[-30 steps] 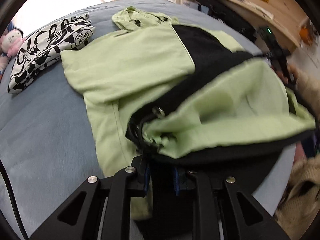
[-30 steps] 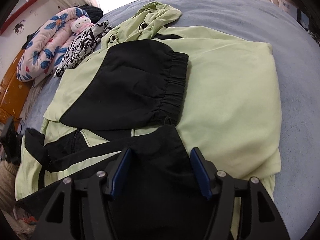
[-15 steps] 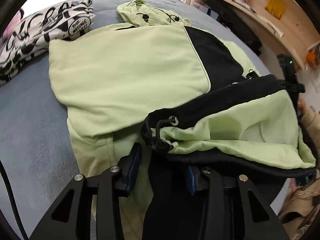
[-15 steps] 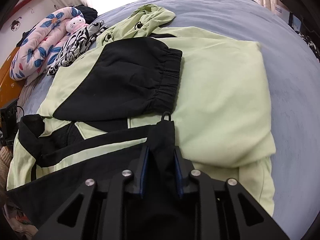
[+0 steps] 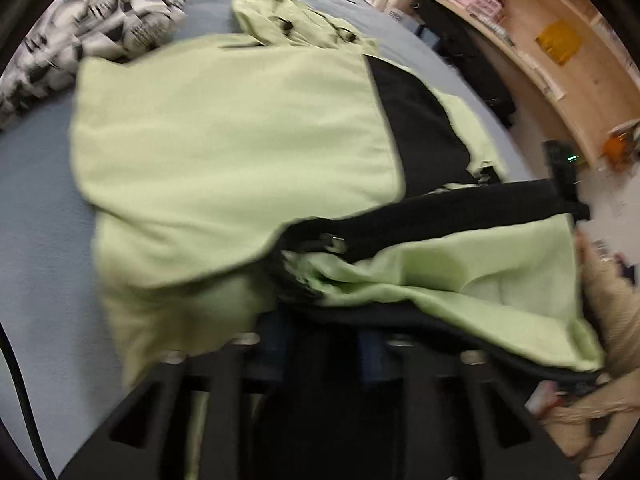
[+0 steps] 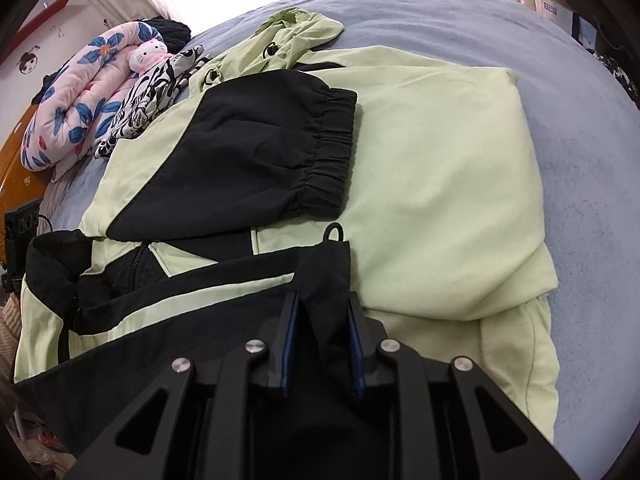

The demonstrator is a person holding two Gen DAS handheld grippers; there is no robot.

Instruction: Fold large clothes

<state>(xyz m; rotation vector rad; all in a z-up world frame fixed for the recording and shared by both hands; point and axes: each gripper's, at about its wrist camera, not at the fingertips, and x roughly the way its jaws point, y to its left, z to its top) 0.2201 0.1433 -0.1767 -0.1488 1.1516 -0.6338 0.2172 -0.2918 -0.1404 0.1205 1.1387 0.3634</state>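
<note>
A light-green and black jacket (image 5: 240,152) lies on the bed with its sleeves folded in. The black sleeve with an elastic cuff (image 6: 260,152) rests across the green body (image 6: 432,168), and the hood (image 6: 296,32) lies at the far end. My left gripper (image 5: 322,344) is closing on the jacket's black bottom hem (image 5: 420,220); the fabric sits between its jaws in a blurred view. My right gripper (image 6: 322,320) is shut on the hem's other corner (image 6: 326,264), which has a small loop. In the left wrist view, the right gripper (image 5: 564,176) shows at the hem's far end.
A black-and-white patterned cloth (image 6: 160,92) lies left of the hood. Beyond it are a floral quilt (image 6: 80,96) and a plush cat toy (image 6: 146,54). Grey-blue bed (image 6: 520,32) surrounds the jacket. Wooden shelves (image 5: 560,40) stand past the bed; a beige sleeve (image 5: 612,292) is nearby.
My right gripper went from open to shut on the hem corner. My left gripper opened wider, then narrowed again on the hem, and its view shifted across the jacket.
</note>
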